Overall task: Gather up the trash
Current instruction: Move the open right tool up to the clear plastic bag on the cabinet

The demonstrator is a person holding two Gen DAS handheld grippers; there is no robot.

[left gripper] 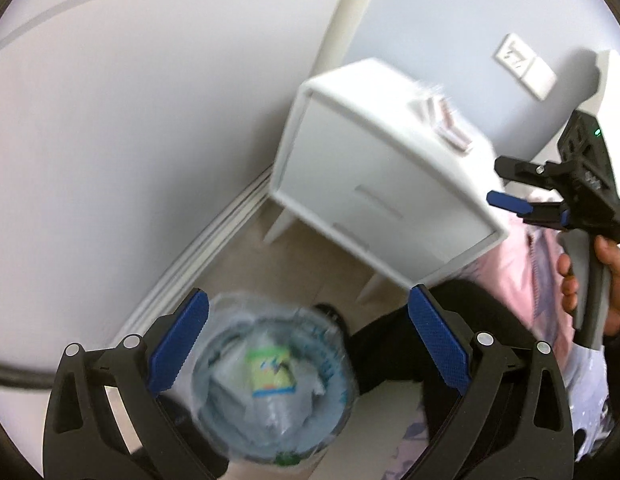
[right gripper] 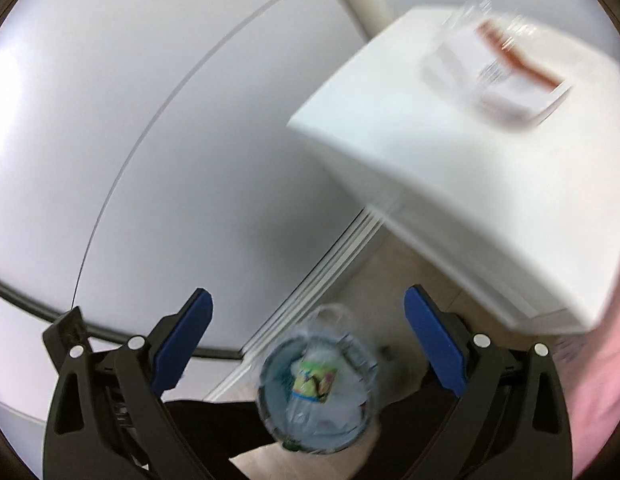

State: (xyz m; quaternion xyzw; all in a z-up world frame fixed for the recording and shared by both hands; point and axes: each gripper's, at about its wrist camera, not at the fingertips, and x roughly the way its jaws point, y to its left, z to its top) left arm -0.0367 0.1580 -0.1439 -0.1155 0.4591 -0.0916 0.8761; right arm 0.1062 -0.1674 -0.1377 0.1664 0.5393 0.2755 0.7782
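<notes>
A round trash bin (left gripper: 204, 396) lined with a clear bag stands on the floor under both grippers. Inside lies a plastic bottle with a yellow-green label (left gripper: 272, 372), blurred. My left gripper (left gripper: 308, 342) hangs open above the bin, holding nothing. My right gripper (right gripper: 308, 340) is open and empty too, higher over the bin (right gripper: 266, 384) and its bottle (right gripper: 311, 380). Seen from the left wrist, the right gripper (left gripper: 495, 182) is held in a hand beside the white nightstand (left gripper: 361, 184). A clear plastic wrapper with a red label (right gripper: 505, 68) lies on the nightstand top (right gripper: 409, 128).
The bin stands in a corner between a pale wall with a white skirting board (left gripper: 214, 248) and the nightstand's legs. The person's black trouser legs (left gripper: 389, 344) are beside it. Pink bedding (left gripper: 509, 272) lies to the right, and a black cable (right gripper: 30, 300) runs along the wall.
</notes>
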